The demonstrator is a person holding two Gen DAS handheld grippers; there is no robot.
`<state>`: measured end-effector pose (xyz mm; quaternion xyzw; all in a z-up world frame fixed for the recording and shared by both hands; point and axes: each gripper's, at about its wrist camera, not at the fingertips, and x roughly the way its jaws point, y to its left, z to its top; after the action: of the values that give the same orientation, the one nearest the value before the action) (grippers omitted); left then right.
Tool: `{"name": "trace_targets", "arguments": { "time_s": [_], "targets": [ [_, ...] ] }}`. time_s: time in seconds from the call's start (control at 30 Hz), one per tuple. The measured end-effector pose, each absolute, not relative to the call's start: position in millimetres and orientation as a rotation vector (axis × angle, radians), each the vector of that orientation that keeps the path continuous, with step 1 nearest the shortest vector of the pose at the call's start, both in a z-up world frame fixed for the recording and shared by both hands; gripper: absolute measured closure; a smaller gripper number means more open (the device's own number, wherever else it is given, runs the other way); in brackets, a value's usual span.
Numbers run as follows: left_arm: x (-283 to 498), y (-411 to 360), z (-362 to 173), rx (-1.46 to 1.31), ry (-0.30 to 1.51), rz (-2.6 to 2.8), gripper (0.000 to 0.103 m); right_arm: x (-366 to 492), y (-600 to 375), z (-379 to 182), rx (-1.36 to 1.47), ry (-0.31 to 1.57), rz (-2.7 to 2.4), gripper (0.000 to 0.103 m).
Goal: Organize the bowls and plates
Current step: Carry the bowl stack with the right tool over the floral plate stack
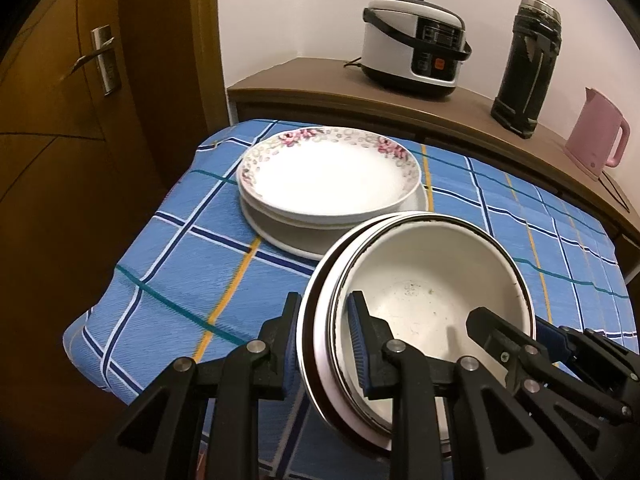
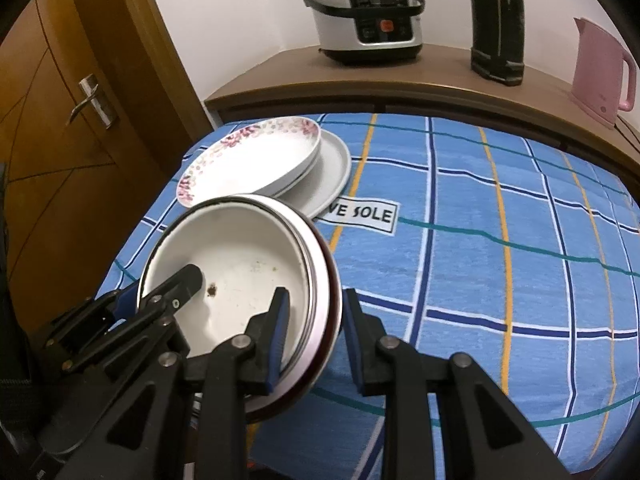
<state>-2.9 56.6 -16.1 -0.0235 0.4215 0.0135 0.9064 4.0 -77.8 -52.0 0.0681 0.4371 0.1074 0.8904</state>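
A stack of white enamel bowls (image 1: 420,280) (image 2: 240,248) with dark rims hangs tilted just above the blue checked tablecloth. My left gripper (image 1: 326,344) (image 2: 156,288) is shut on the stack's left rim, one finger inside the top bowl and one outside. On the opposite rim my right gripper (image 2: 316,334) (image 1: 520,328) is shut the same way. Behind the bowls, a floral-rimmed deep plate (image 1: 328,176) (image 2: 256,160) tops a pile that rests on a wide white flat plate (image 1: 280,236) (image 2: 332,168) near the table's far left corner.
The tablecloth (image 2: 480,280) carries a printed label (image 2: 360,214) right of the plates. On the wooden sideboard (image 1: 320,80) behind stand a rice cooker (image 1: 416,48), a dark thermos (image 1: 528,64) and a pink kettle (image 1: 596,136). A wooden door (image 1: 80,120) is on the left.
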Motion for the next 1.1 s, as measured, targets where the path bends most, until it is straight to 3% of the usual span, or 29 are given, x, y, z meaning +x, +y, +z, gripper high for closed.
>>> {"name": "trace_targets", "arguments": {
  "time_s": [1.1],
  "targets": [
    [0,114,-6,-0.082,0.85,0.13,0.077,19,-17,-45,0.092,0.902,0.324,0.076]
  ]
}}
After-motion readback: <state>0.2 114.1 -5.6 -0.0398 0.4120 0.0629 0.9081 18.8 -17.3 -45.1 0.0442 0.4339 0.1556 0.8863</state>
